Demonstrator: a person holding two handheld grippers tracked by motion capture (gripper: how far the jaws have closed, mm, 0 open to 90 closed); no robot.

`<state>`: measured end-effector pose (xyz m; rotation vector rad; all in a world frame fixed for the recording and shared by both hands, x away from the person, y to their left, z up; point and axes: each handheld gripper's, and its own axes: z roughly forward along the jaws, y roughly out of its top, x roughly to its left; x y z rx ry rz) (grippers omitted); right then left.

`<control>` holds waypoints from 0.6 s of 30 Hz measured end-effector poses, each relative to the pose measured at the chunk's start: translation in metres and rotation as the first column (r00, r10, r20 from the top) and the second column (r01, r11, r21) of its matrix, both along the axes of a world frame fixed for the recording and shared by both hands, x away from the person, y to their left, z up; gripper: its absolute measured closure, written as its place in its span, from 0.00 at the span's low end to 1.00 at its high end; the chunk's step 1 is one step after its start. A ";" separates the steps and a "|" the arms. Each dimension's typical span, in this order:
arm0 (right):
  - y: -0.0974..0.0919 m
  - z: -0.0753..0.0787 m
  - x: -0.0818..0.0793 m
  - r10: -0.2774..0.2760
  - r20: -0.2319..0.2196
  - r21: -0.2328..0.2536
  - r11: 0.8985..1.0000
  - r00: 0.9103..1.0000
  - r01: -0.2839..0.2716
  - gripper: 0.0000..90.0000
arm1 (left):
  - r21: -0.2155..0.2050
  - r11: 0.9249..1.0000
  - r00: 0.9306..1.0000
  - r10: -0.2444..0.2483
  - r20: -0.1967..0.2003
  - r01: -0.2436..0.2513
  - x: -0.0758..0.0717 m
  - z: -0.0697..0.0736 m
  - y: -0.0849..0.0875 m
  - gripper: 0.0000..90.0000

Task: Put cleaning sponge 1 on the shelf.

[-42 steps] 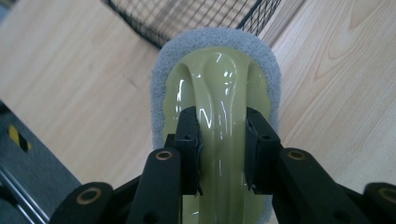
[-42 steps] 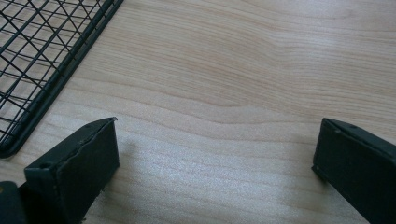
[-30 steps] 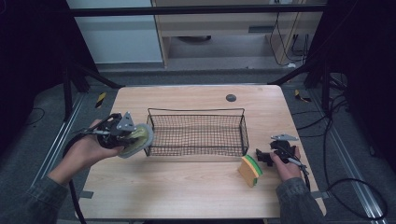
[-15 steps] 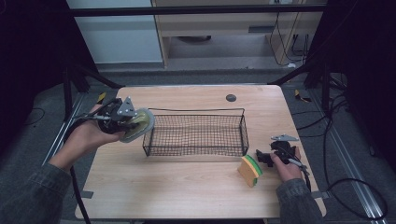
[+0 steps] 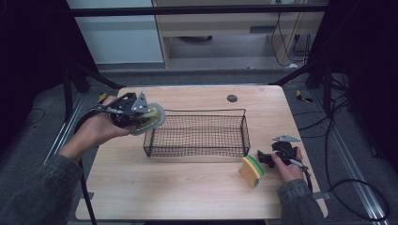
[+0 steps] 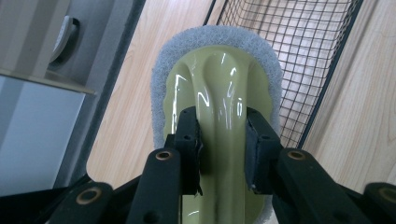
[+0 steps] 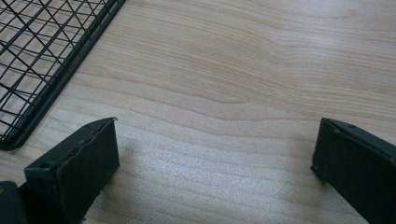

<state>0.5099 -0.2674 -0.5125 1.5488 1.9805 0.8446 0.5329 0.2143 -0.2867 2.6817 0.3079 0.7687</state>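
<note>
Left gripper (image 5: 141, 115): clamped on the raised handle of the scrubber, one black jaw on each side of it, as the left gripper view (image 6: 219, 154) shows; held in the air at the left end of the basket, above the table
Scrubber (image 5: 152, 119): olive-green glossy plastic body with a grey-white scouring pad round its edge (image 6: 217, 88); it hangs just beside the basket's left rim, outside the basket, tilted on its side in the high view
Basket (image 5: 197, 133): black wire mesh, long and rectangular, standing in the middle of the table; its mesh bottom lets the wood show through, and nothing lies inside it
Basket in the gripper views: its mesh wall rises on the far right behind the scrubber (image 6: 299, 56); one corner of it lies at the far left ahead of the right gripper (image 7: 42, 60)
Right gripper (image 5: 270, 158): resting low at the right near side of the table, jaws standing wide apart with bare wood between them (image 7: 215, 158); it grips nothing
Sponge (image 5: 251, 171): yellow with a green layer, standing on edge on the table just left of the right gripper, near the basket's near right corner and outside it
Table (image 5: 187, 197): light wood, with a small dark round cap (image 5: 232, 98) set in its far side
</note>
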 end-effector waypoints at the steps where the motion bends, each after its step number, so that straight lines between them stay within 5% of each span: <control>1: 0.000 0.000 0.000 0.000 0.000 0.000 1.000 1.000 0.000 0.01 | 0.000 1.000 1.000 -0.005 0.004 0.005 0.001 0.000 -0.002 0.78; 18: 0.000 0.000 0.000 0.001 0.000 0.000 1.000 1.000 -0.001 0.01 | -0.009 0.999 0.999 -0.037 0.008 0.037 0.018 -0.006 -0.028 0.78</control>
